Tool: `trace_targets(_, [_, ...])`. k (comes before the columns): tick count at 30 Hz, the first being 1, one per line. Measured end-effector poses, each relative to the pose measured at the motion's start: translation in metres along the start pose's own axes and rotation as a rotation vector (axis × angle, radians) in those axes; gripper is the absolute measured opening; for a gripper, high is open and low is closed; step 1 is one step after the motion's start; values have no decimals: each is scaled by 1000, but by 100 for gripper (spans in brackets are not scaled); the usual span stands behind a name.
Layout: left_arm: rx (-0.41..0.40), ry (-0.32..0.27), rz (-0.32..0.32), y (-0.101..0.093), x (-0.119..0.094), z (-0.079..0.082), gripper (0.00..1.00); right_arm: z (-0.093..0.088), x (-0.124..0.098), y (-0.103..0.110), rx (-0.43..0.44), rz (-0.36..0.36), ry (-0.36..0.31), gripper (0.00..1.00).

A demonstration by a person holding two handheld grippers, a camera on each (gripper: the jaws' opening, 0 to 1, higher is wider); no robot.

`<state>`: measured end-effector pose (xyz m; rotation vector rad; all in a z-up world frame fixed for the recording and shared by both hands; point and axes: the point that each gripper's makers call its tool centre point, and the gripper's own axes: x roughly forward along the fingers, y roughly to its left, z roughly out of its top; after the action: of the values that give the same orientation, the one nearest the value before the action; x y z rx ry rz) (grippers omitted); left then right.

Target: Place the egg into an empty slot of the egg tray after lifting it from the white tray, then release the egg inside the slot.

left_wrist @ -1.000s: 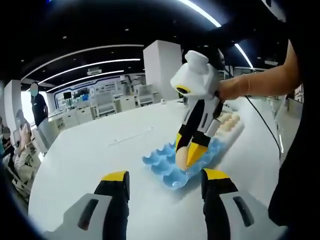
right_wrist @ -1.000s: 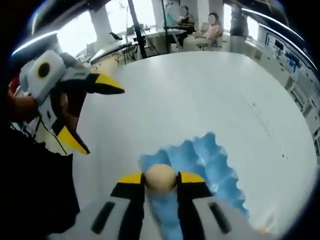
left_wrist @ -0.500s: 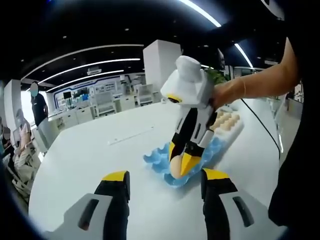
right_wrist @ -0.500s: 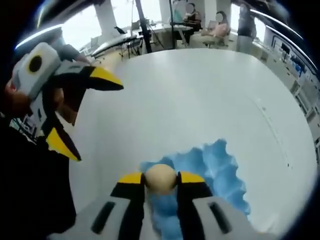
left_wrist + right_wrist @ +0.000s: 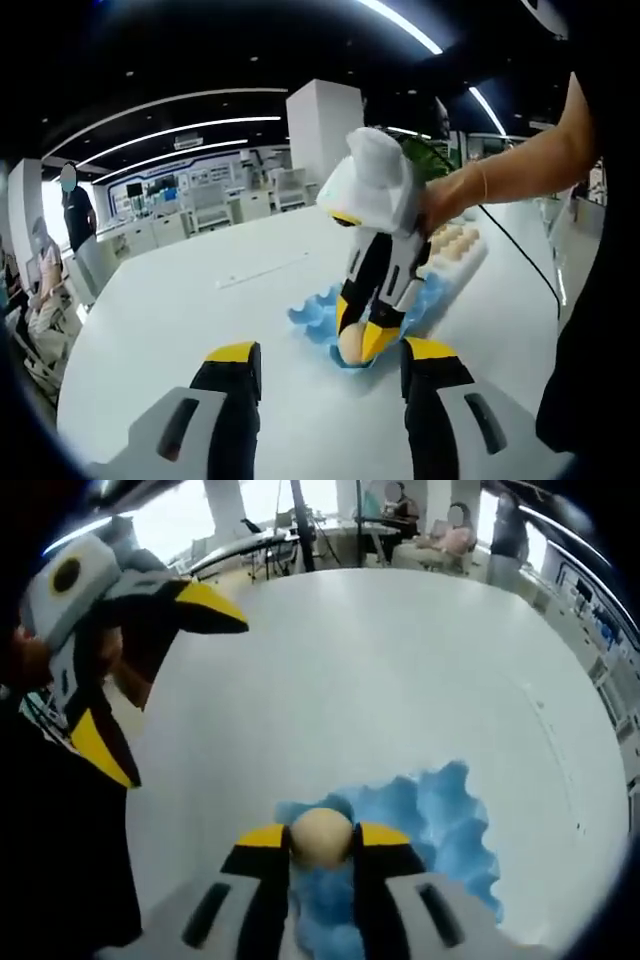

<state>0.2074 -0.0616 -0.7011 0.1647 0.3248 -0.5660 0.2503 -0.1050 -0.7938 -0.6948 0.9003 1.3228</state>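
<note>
Left gripper view: the right gripper (image 5: 362,343) has sunk lower, pinching the egg (image 5: 349,345) at the blue egg tray's (image 5: 312,318) near edge; white tray (image 5: 462,250) beyond. The left gripper (image 5: 325,380) is spread.

Right gripper view: egg (image 5: 320,838) over the tray (image 5: 440,815); left gripper (image 5: 150,680) ahead-left.

egg tray (image 5: 318,318): partly hidden by right gripper (image 5: 362,340) | white tray (image 5: 462,248): half hidden
</note>
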Motion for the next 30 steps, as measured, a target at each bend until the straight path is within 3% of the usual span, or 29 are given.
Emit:
trace_targets(11, [0, -1, 4, 0, -2, 0, 56, 0, 0, 1, -25, 3, -12, 25])
trace_targets(20, [11, 0, 6, -1, -3, 1, 55, -2, 0, 5, -138, 17, -38, 27])
trace_targets(25, [14, -2, 6, -2, -3, 1, 55, 0, -1, 5, -87, 26, -73, 29])
trace_targets(27, [20, 2, 9, -2, -2, 1, 55, 2, -3, 4, -88, 21, -100, 34])
trace_targets(30, [17, -3, 5, -4, -1, 2, 55, 2, -8, 2, -91, 9, -118, 33])
